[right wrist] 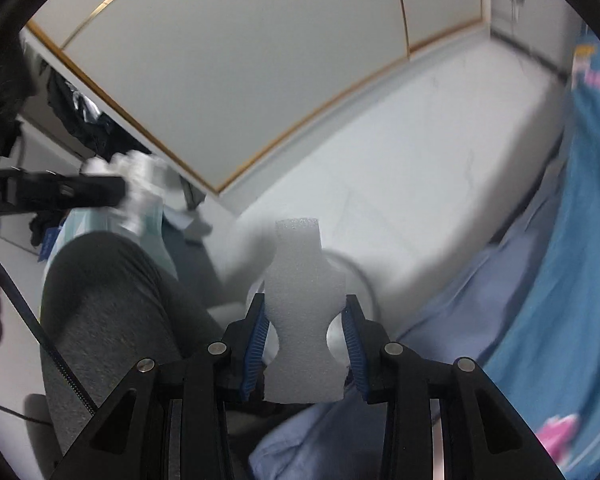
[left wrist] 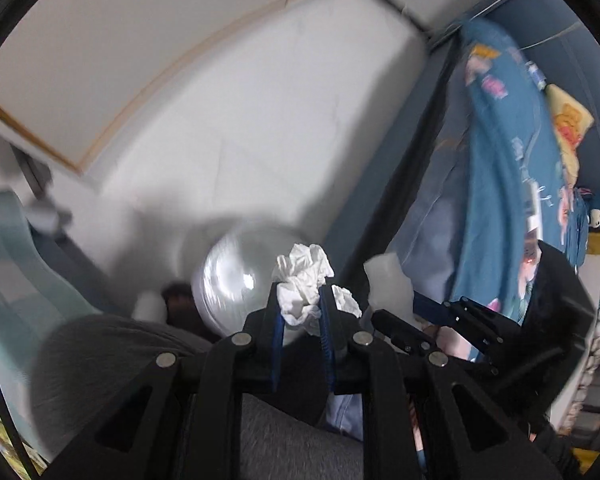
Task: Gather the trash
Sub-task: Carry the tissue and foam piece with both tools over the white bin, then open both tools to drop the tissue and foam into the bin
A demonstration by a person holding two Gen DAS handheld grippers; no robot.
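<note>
The round translucent bin (left wrist: pixel 236 280) in the left wrist view is smeared by motion, its lower edge hidden behind the left gripper (left wrist: pixel 302 300) and the crumpled tissue (left wrist: pixel 304 284); the patterned blue bedding (left wrist: pixel 496 184) is streaked, its prints unreadable; in the right wrist view the bin's rim (right wrist: pixel 360 276) shows only as a sliver behind the foam piece (right wrist: pixel 304 312); the tissue there (right wrist: pixel 136 184) is a white blur; the person's grey-clad leg (right wrist: pixel 108 304) runs off the bottom edge

Right gripper (right wrist: pixel 305 334): blue-padded fingers clamp a white foam piece (right wrist: pixel 305 312), upright.
Left gripper (right wrist: pixel 66 192): at left, blurred, white crumpled tissue (right wrist: pixel 138 184) at its tip.
Below: gray-trousered leg (right wrist: pixel 108 300).
</note>
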